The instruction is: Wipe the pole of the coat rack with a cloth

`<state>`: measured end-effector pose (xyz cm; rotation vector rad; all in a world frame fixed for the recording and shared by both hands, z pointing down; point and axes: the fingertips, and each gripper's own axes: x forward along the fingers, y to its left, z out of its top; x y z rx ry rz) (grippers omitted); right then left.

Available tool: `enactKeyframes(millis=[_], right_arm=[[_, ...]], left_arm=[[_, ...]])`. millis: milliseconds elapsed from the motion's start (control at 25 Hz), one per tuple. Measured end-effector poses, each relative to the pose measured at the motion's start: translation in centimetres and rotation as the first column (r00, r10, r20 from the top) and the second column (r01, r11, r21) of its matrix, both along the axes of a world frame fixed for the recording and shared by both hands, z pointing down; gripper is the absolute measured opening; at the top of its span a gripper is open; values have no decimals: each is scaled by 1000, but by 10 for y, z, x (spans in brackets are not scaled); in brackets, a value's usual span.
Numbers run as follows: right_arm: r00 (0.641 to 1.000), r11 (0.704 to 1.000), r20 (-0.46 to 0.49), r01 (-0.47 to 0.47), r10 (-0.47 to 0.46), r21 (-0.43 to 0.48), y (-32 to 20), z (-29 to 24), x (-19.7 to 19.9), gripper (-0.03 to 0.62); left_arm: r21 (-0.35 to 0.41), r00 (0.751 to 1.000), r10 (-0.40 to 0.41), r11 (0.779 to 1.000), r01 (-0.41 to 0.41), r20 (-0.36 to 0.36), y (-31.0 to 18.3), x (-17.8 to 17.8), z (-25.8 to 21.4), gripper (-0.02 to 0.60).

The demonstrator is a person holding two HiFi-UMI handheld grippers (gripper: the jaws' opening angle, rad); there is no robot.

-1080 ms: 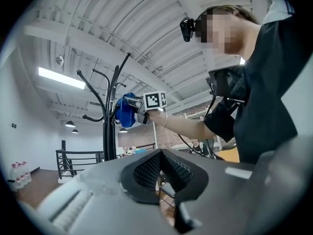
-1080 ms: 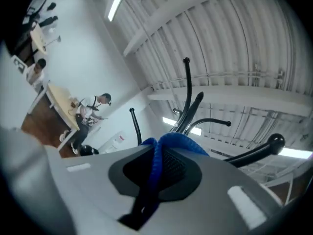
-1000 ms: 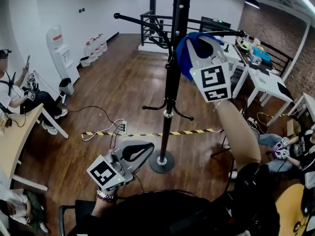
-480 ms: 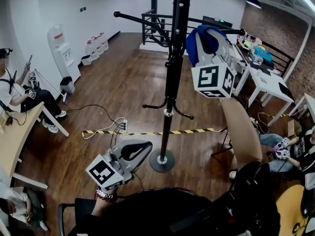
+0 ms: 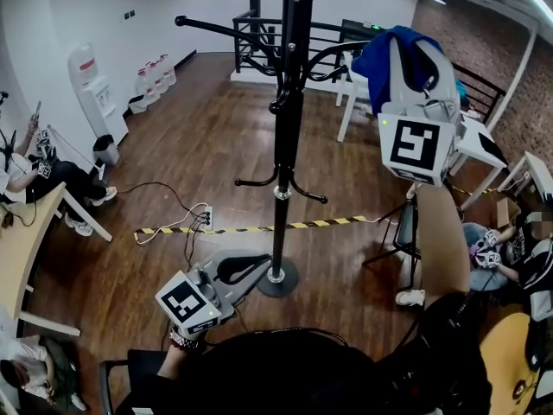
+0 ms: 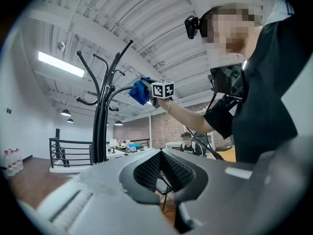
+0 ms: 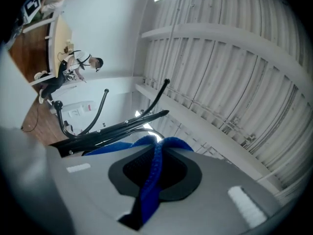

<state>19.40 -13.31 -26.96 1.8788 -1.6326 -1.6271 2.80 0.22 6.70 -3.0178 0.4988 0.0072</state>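
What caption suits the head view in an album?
A blue cloth raised in the right gripper beside the coat rack; left gripper low, shut.

light: I read a bright, even room, lit by ceiling strips (image 6: 61,64) | glare: one strip burns white in the right gripper view | edges: heavy fisheye bend, black corners | focus: left hand-held gripper (image 6: 160,155) soft near lens

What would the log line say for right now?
right gripper: shut on blue cloth, held high | blue cloth: beside pole, not touching | left gripper: shut, empty, low
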Motion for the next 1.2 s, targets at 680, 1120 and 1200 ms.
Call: enactKeyframes(millis=[680,1120,1200], right_arm=[[550,755,664,655,-507,33,-73,24,67,25],[325,414,710,909,-625,-52,-140,46,-34,21],[310,401,735,914,-603,-57,-147,52,-41,21]], left_arm=[[-70,992,-129,989,129,7,-1,-45,13,6],[-50,962,-271,961,271,-6,8,-85,10,6],[-55,957,-289,956,289,1,10,-91,13,6]])
